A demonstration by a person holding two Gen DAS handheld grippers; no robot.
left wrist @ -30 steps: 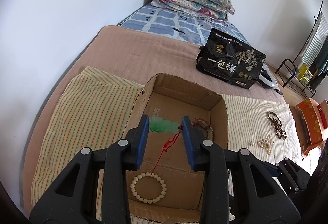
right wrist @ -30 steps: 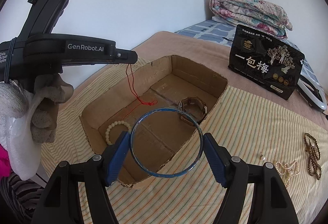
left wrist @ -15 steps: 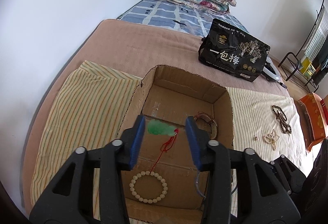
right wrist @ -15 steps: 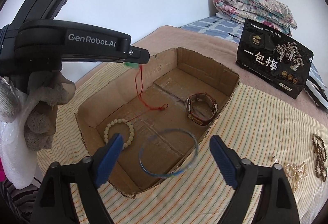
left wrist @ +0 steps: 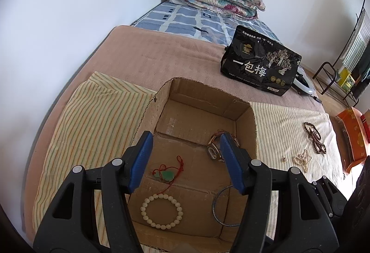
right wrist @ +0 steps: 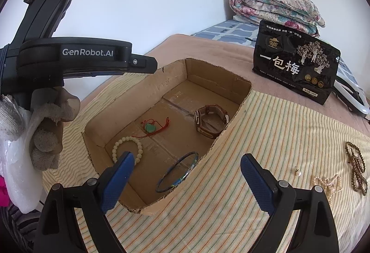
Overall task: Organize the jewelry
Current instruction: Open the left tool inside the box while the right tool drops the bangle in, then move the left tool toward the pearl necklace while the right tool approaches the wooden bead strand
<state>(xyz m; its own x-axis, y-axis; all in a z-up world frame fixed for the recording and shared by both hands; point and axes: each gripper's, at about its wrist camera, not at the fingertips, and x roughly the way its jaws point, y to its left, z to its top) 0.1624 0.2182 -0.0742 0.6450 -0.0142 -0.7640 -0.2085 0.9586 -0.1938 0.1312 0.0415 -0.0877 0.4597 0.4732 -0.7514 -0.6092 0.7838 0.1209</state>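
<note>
With both hand-held grippers wide and empty, the pearl necklace could be snagged and dropped.

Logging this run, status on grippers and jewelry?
Left gripper, right gripper open, empty. Pendant, bangle in box. Three pieces still on cloth.

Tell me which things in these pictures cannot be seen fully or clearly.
- Watch, left wrist view: partly hidden behind the left claw.
- Blue bangle, left wrist view: one side covered by that claw.
- Small bead on the cloth, right wrist view: too small to identify.
- White object, right wrist view: partly behind the black bag.
</note>
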